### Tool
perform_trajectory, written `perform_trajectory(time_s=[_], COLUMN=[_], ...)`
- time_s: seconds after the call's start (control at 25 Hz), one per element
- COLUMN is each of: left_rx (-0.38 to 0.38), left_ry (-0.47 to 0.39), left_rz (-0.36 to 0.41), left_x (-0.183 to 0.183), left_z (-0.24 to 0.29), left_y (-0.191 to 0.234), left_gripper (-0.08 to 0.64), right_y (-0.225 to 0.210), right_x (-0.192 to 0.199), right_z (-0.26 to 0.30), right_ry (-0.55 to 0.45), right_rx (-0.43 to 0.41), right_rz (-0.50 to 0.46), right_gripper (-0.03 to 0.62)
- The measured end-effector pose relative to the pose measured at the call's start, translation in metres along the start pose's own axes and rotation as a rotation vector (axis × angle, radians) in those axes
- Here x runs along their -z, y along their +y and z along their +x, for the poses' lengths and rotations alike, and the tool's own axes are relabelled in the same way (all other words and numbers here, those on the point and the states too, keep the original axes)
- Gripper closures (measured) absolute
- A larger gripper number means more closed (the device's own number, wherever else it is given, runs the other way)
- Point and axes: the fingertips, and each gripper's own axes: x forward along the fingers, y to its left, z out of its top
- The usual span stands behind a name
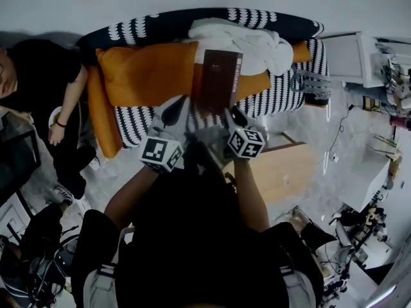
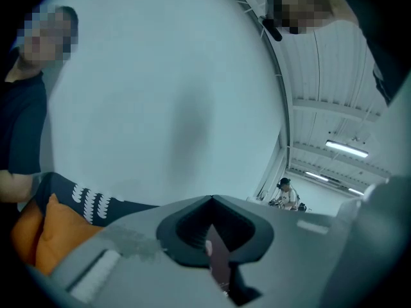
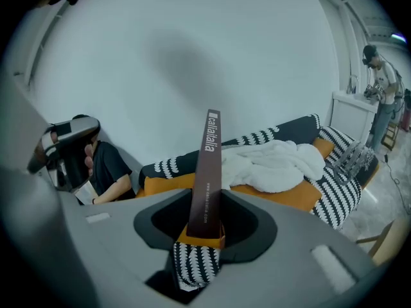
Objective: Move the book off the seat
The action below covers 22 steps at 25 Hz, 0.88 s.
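A dark brown book [image 1: 218, 79] is held upright in the air over the black-and-white patterned sofa [image 1: 282, 98]. My left gripper [image 1: 183, 111] grips its lower left corner and my right gripper [image 1: 230, 115] its lower right corner. In the right gripper view the book's spine [image 3: 209, 165] rises straight out from between the jaws of my right gripper [image 3: 204, 236], which are shut on it. In the left gripper view a thin edge of the book [image 2: 219, 262] sits between the jaws of my left gripper [image 2: 215, 252], which points at the bare wall.
Orange cushions [image 1: 148, 72] and a white blanket [image 1: 244, 43] lie on the sofa. A person in black [image 1: 38, 88] sits at its left end. A wooden table [image 1: 282, 169] stands in front, with a white cabinet [image 1: 356, 56] to the right.
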Motion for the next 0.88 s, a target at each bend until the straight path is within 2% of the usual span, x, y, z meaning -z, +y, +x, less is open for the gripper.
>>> perform_trajectory(time_s=[0.36,0.68,0.88], left_rx=[-0.01,-0.015,0.01], left_ry=[-0.007,-0.011,-0.008], left_rz=[0.025,0.042,0.073], left_x=[-0.002,0.002,0.008], left_z=[-0.008,-0.017,-0.022], left_y=[-0.016,-0.059,-0.086], left_gripper=[0.554,0.554,0.554], right_y=[0.001,-0.017,-0.027], right_x=[0.006,0.036,0.051], right_z=[-0.016,-0.033,-0.047], right_ry=[0.002,0.079,0.106], right_rx=[-0.025,-0.042,-0.048], right_rz=[-0.002,-0.016,-0.016], right_gripper=[0.445,0.445,0.445])
